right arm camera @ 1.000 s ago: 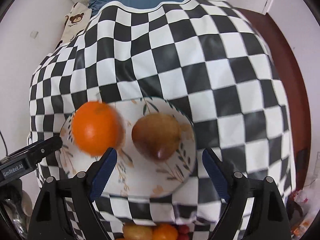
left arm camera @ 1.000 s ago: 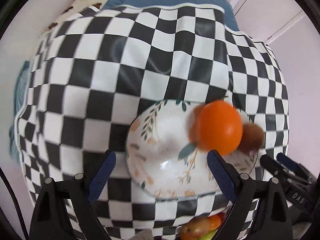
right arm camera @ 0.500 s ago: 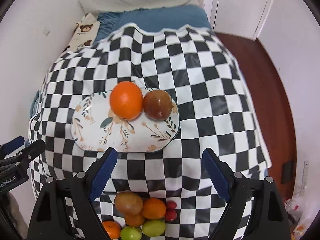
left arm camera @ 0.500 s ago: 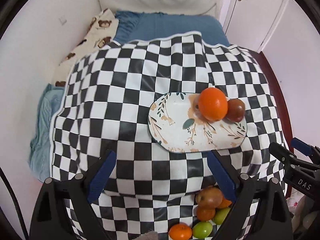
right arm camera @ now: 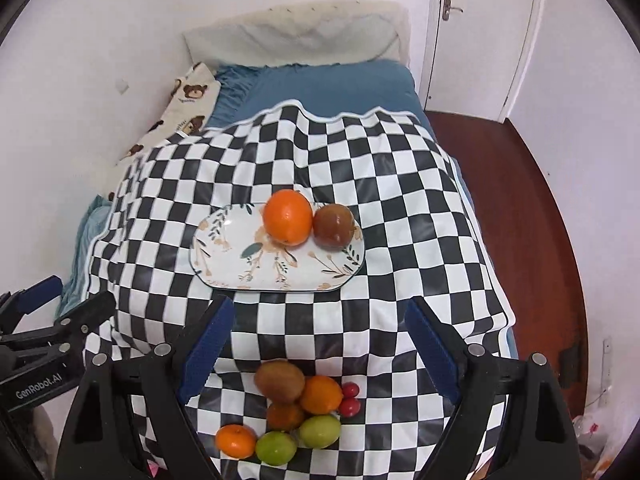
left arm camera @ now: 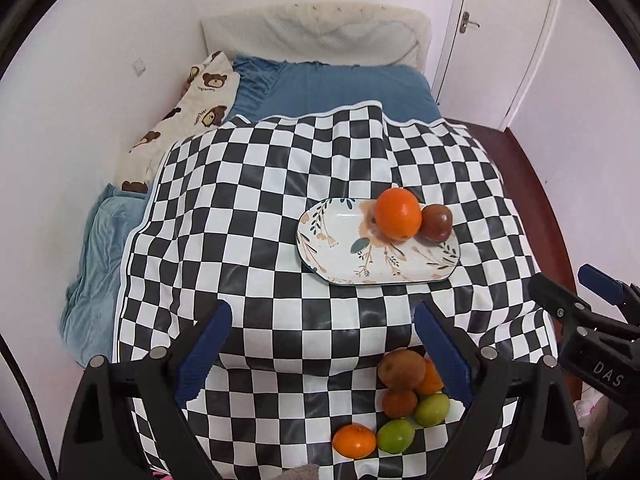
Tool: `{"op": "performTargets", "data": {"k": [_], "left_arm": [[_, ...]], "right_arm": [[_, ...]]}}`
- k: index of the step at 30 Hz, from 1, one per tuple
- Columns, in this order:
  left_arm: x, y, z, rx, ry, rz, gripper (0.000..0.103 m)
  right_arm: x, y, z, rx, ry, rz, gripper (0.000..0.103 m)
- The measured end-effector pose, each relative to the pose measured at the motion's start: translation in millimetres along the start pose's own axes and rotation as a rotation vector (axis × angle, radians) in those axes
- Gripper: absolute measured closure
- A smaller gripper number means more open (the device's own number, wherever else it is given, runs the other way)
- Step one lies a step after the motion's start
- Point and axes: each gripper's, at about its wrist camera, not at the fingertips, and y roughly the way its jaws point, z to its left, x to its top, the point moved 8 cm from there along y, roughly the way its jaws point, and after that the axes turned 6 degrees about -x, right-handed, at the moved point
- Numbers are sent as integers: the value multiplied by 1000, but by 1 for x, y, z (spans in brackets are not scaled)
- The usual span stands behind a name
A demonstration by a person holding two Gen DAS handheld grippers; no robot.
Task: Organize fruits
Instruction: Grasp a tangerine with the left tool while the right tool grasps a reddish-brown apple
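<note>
A floral oval plate (left arm camera: 344,248) (right arm camera: 236,256) lies on the checkered cloth. On it sit a large orange (left arm camera: 398,214) (right arm camera: 288,218) and a brown-red fruit (left arm camera: 436,223) (right arm camera: 333,225), touching each other. A pile of loose fruit lies on the near cloth: a brown fruit (left arm camera: 401,369) (right arm camera: 280,382), oranges (right arm camera: 321,394), green limes (left arm camera: 396,436) (right arm camera: 276,447), a small mandarin (left arm camera: 354,440) (right arm camera: 236,441) and red cherries (right arm camera: 350,398). My left gripper (left arm camera: 322,354) is open and empty above the near cloth. My right gripper (right arm camera: 318,346) is open and empty above the pile.
The checkered cloth (left arm camera: 260,200) covers a bed with a blue sheet (left arm camera: 344,88), a bear-print pillow (left arm camera: 188,116) and a white headboard cushion (right arm camera: 296,36). White walls stand left. A door (right arm camera: 480,32) and red-brown floor (right arm camera: 540,200) lie right.
Both grippers have pulled back and up from the plate, so the plate looks smaller and the near fruit pile has come into view. The orange has come to rest against the brown-red fruit.
</note>
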Motion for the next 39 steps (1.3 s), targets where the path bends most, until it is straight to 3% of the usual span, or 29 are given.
{"op": "performTargets", "data": {"k": [6, 11, 13, 18, 22, 26, 28, 30, 31, 35, 39], "left_arm": [[-11, -4, 1, -13, -27, 1, 10], [-47, 31, 6, -22, -35, 108, 1], [-68, 53, 8, -11, -25, 173, 1], [-148, 115, 8, -19, -12, 437, 2], [-206, 151, -1, -93, -66, 620, 2], [-235, 173, -4, -184, -203, 708, 2], [-243, 182, -5, -228, -282, 721, 6], [-249, 190, -4, -261, -357, 729, 23], [-251, 193, -5, -279, -386, 725, 41], [-254, 192, 0, -275, -406, 702, 44], [-241, 183, 15, -183, -323, 638, 44]], "right_arm": [[-13, -6, -3, 61, 56, 19, 14], [-51, 33, -14, 139, 129, 173, 14], [-73, 57, -16, 180, 160, 258, 14], [-126, 105, -16, 240, 195, 431, 14], [-150, 127, -12, 249, 174, 488, 23], [-161, 140, -3, 261, 129, 516, 23], [-163, 143, 3, 272, 113, 527, 23], [-160, 149, 9, 271, 94, 536, 23], [-157, 152, 14, 274, 81, 537, 23], [-151, 161, 31, 273, 31, 539, 23], [-149, 179, 48, 253, -35, 559, 23]]}}
